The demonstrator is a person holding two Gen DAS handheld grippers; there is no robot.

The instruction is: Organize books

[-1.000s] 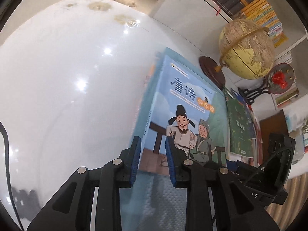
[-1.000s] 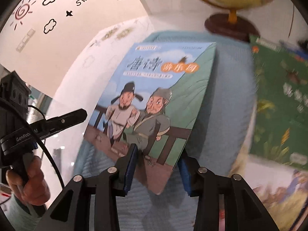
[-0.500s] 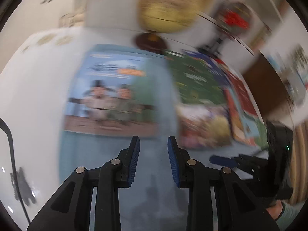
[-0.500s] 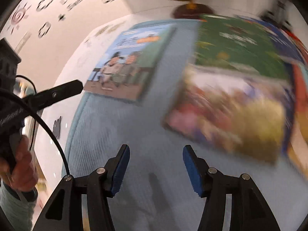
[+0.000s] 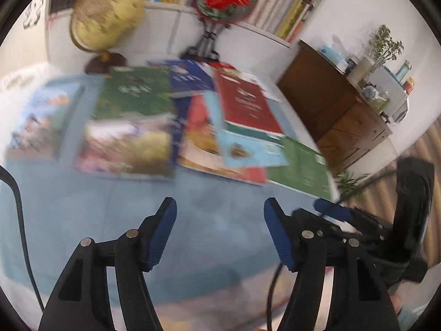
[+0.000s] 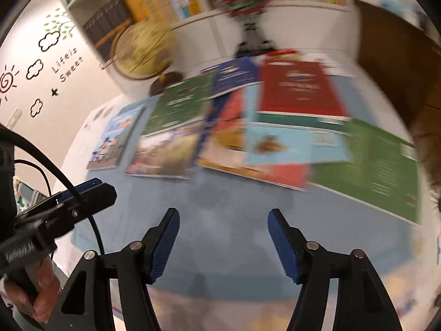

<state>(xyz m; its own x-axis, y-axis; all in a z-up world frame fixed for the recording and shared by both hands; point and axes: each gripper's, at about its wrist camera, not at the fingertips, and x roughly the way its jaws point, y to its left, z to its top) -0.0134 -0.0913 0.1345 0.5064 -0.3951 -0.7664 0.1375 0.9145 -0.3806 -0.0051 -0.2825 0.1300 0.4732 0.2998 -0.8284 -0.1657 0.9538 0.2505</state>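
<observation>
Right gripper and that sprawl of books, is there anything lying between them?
No. In the right wrist view only bare blue mat lies between the open right gripper and the spread of books.

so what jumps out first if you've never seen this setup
The overlapping books, with a red book on top at the back, spread across the blue mat. Behind them stand a yellow globe at back left and a red-flowered fan on a stand. Both grippers, left and right, hang open and empty over the mat.
</observation>
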